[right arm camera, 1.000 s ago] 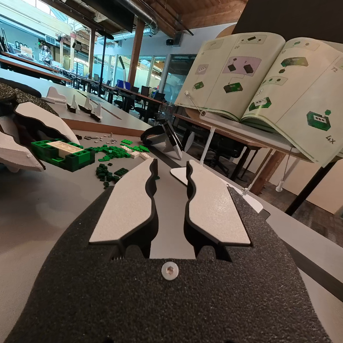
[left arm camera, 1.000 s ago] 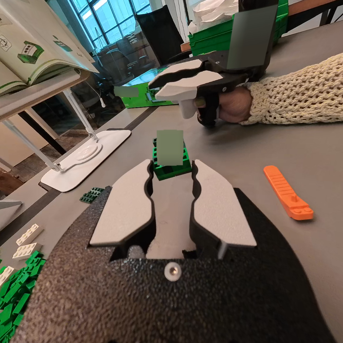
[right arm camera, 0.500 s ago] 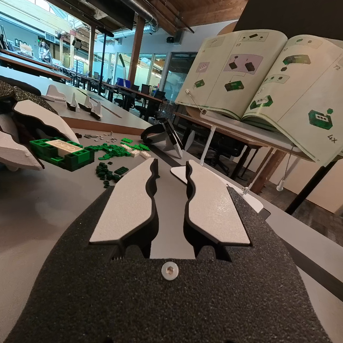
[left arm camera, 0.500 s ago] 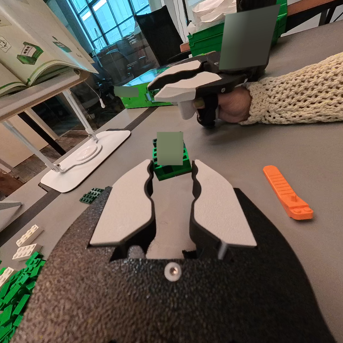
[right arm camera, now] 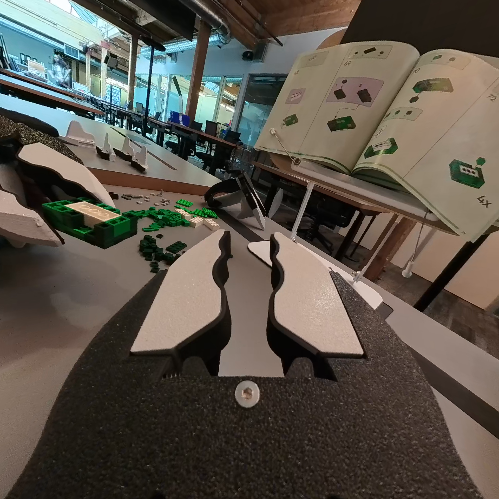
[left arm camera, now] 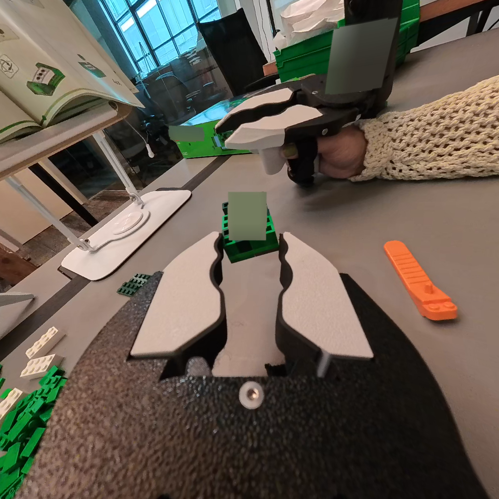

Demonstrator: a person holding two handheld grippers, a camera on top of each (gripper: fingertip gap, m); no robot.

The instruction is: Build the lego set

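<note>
My left gripper [left arm camera: 249, 237]: grainy matt pads | bricks [right arm camera: 89, 224]: glossy plastic | table [left arm camera: 378, 216]: smooth matt | sleeve [left arm camera: 432, 129]: chunky knit | booklet [right arm camera: 378, 108]: paper

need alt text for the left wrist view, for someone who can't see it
The left gripper grips a green lego block by its fingertips above a grey table. Beyond it a hand in a knit sleeve holds the right gripper, with an orange brick separator lying to the right.

Open-plan office: long desk rows [right arm camera: 151, 151], office chairs [right arm camera: 189, 145], glass partitions [right arm camera: 259, 108].
</note>
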